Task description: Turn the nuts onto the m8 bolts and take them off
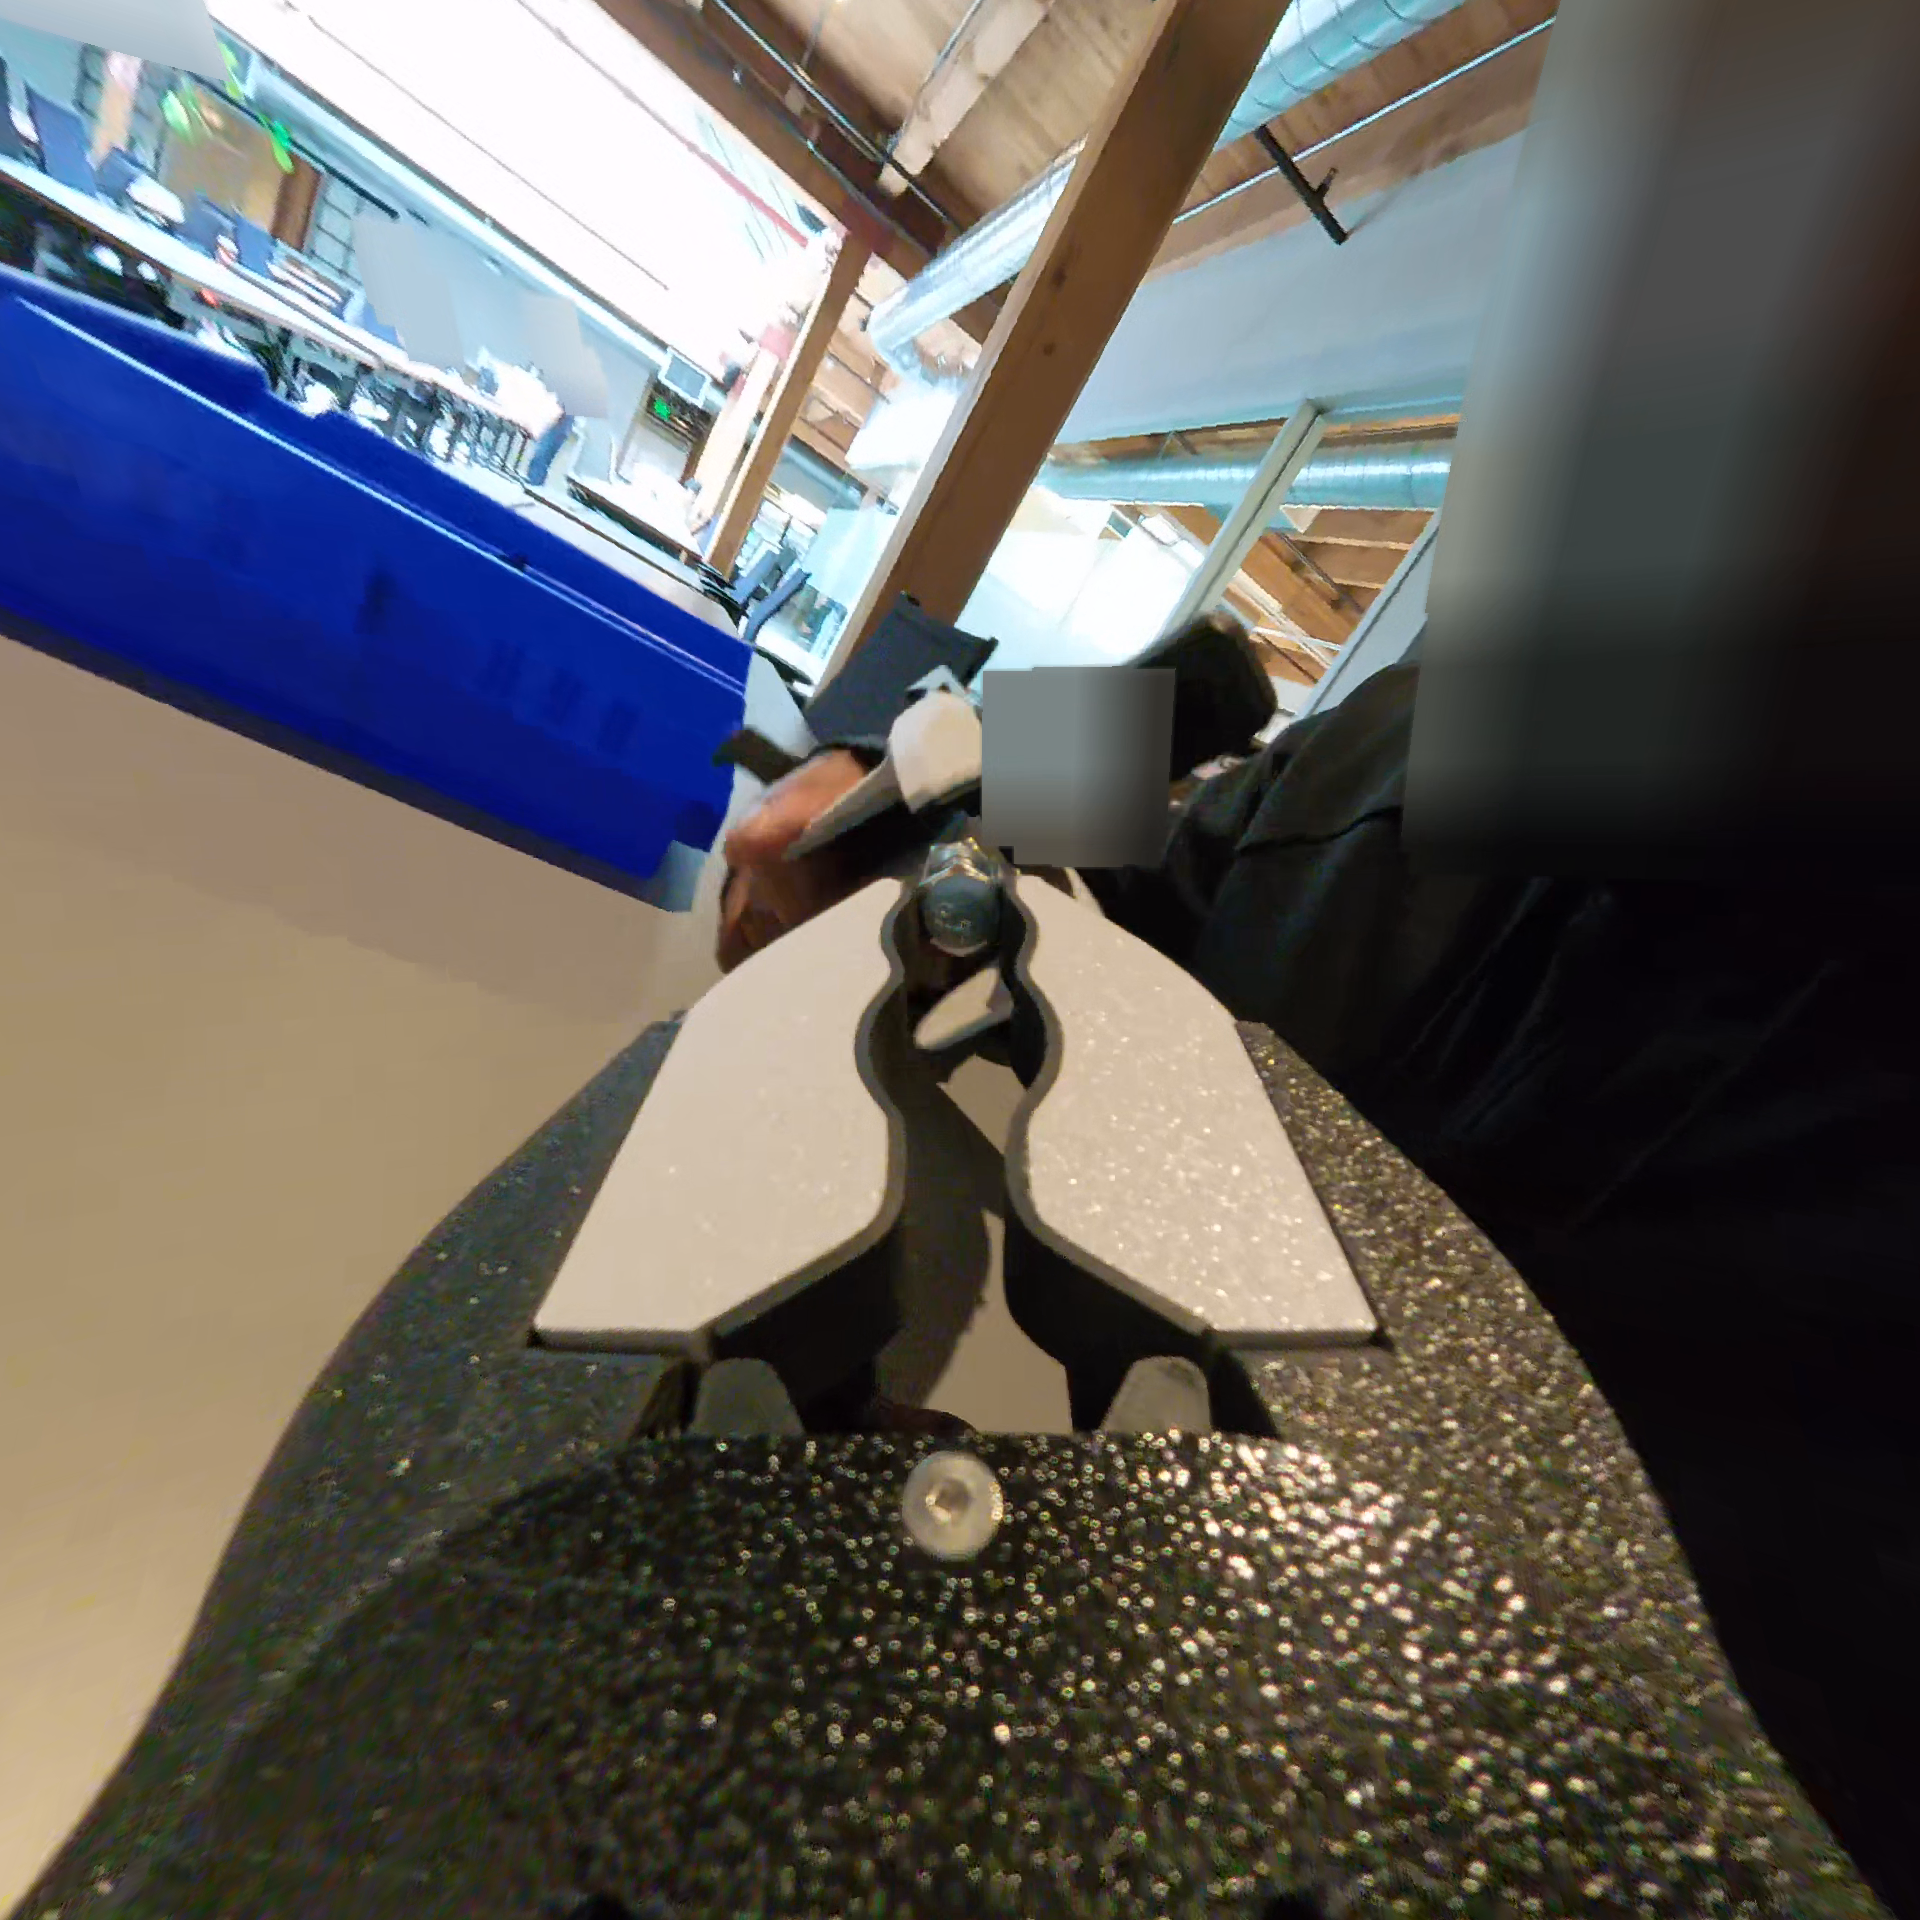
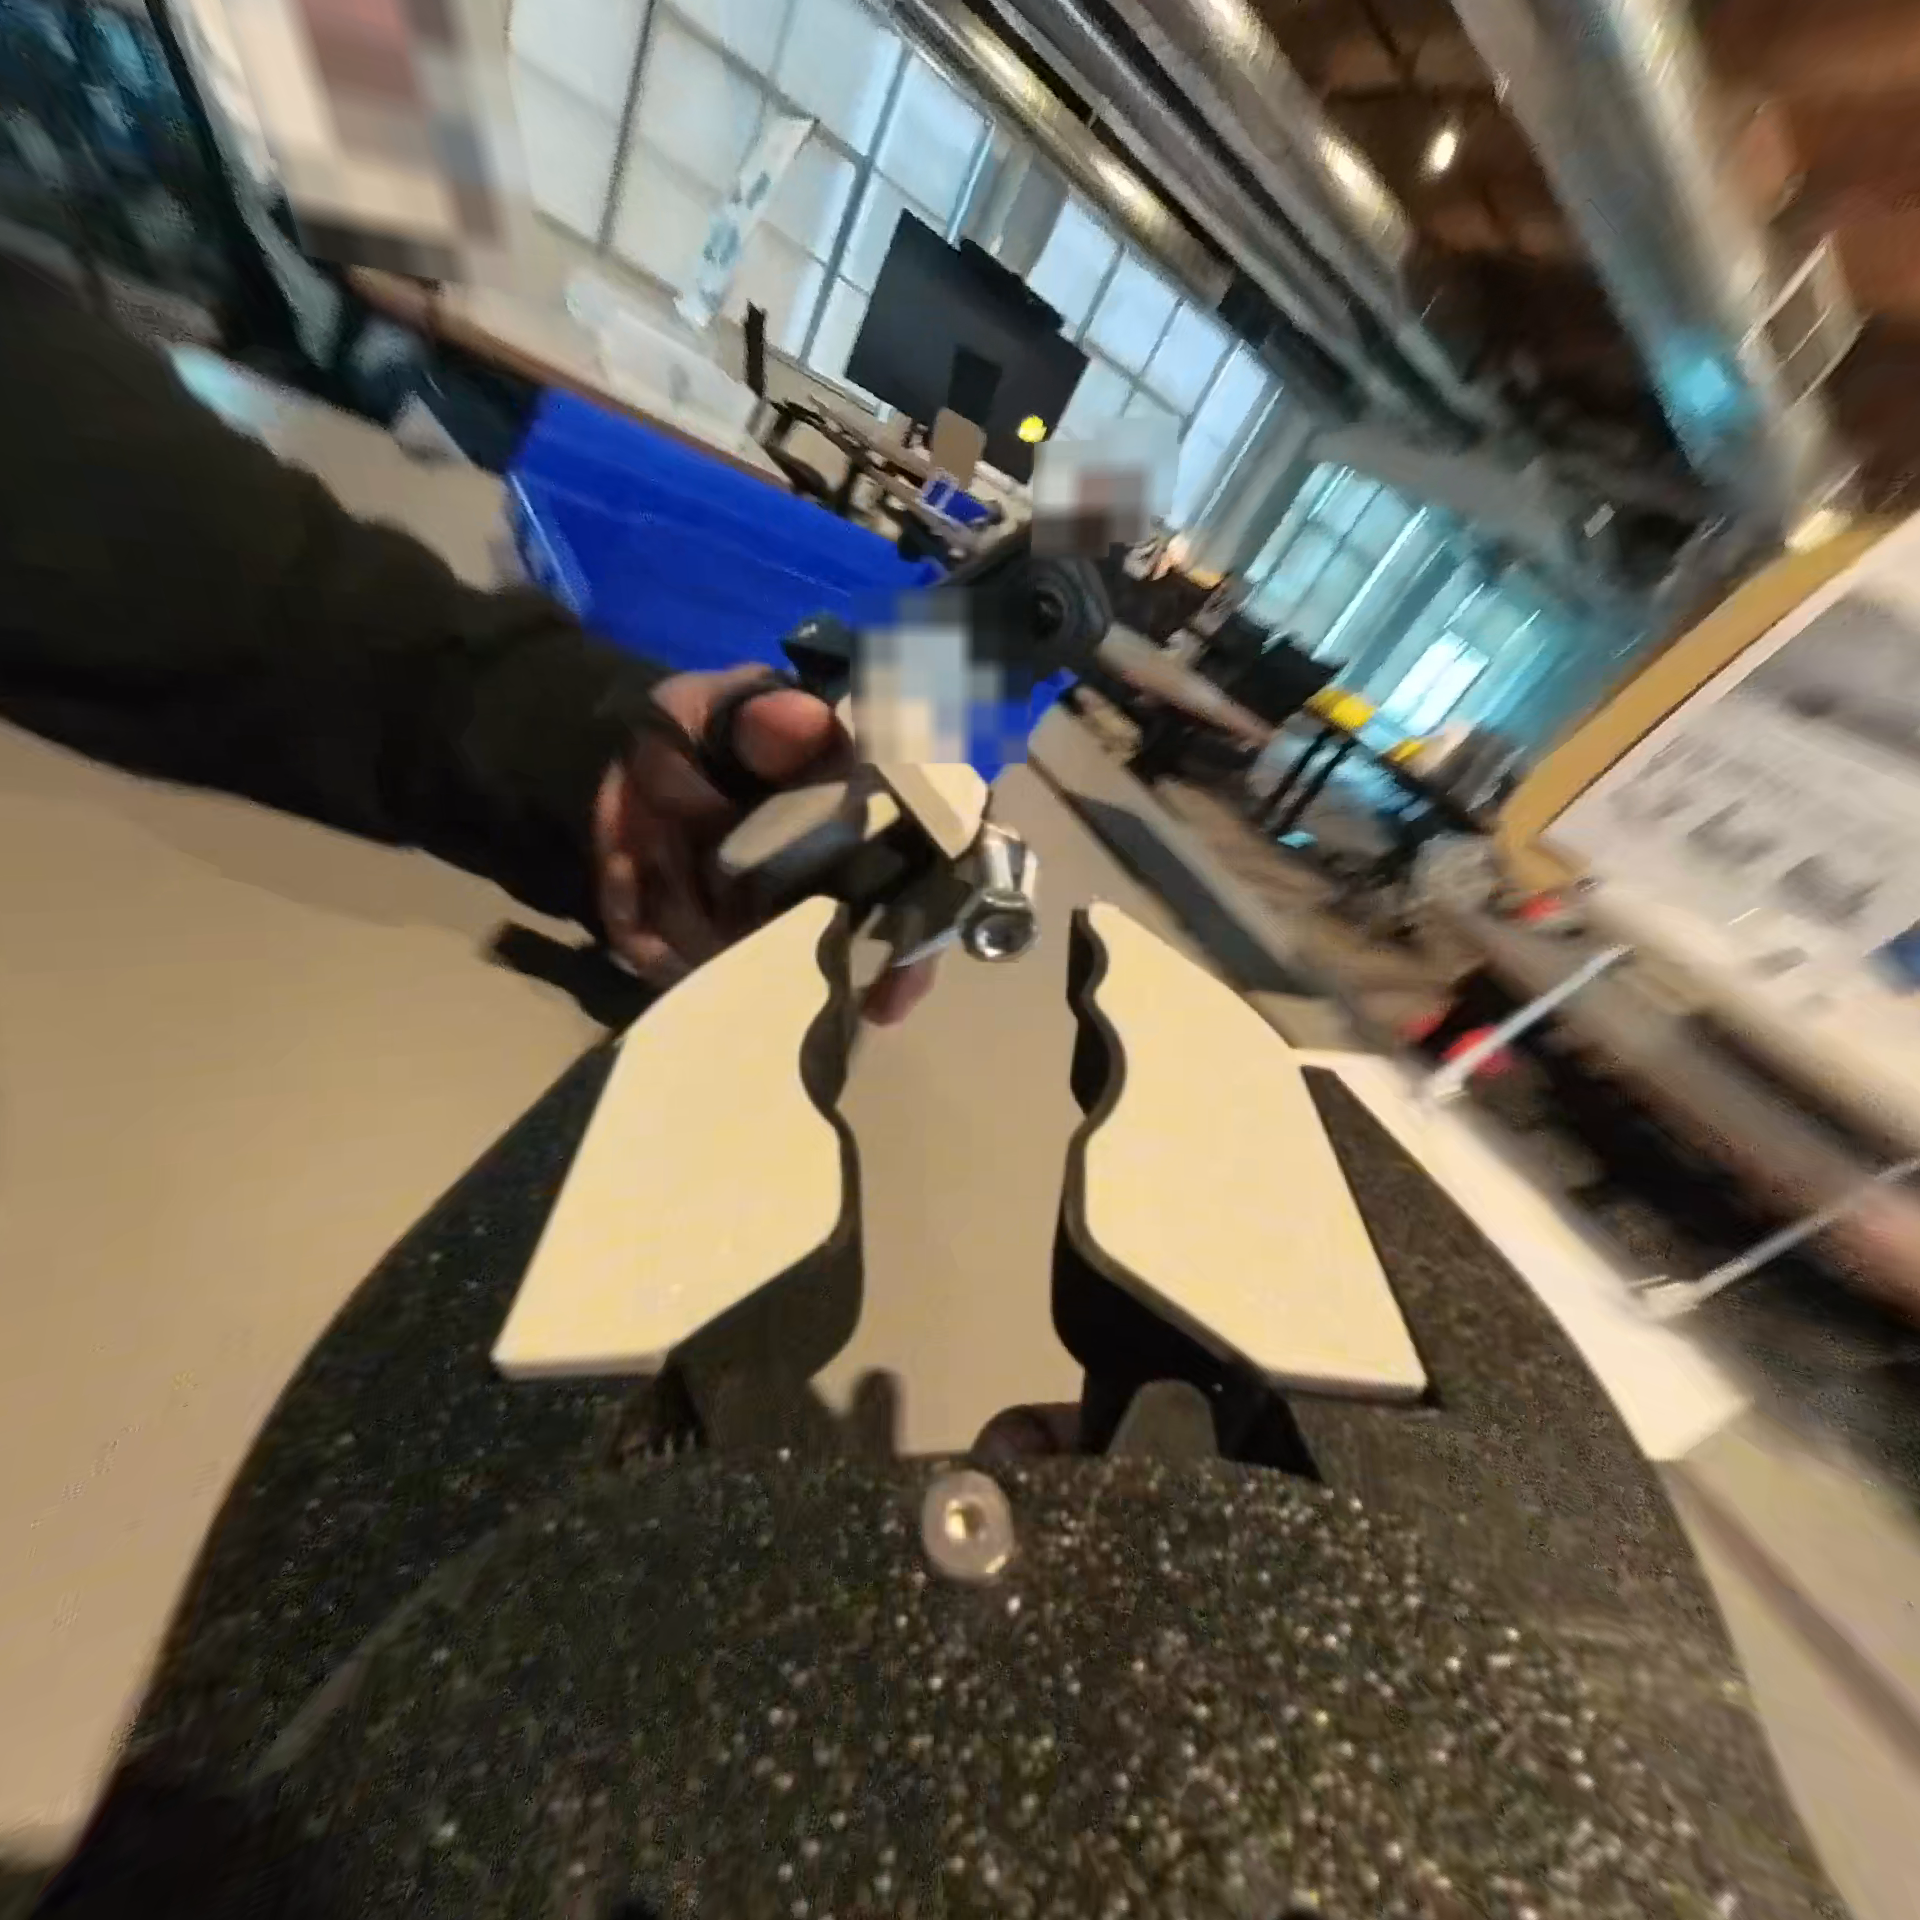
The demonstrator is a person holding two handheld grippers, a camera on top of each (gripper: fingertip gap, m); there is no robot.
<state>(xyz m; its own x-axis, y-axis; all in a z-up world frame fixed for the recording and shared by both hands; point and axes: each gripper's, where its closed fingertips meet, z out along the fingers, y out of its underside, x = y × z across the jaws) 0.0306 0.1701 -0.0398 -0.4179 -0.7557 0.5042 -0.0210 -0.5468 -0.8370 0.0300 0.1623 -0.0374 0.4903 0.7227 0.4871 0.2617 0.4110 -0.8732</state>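
L gripper [image 1: 958, 935] clamped on head of shiny steel hex bolt [image 1: 956, 920] held mid-air, R gripper [image 2: 961, 925] jaws apart around its silver nut [image 2: 997, 930]; small, rigid, slick metal, so grab nut by flats.

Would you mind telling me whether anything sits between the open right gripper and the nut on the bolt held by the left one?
Nothing visible does. The right gripper is open, and the nut on the bolt, clamped in the left gripper, sits just ahead of its fingers with clear space between.
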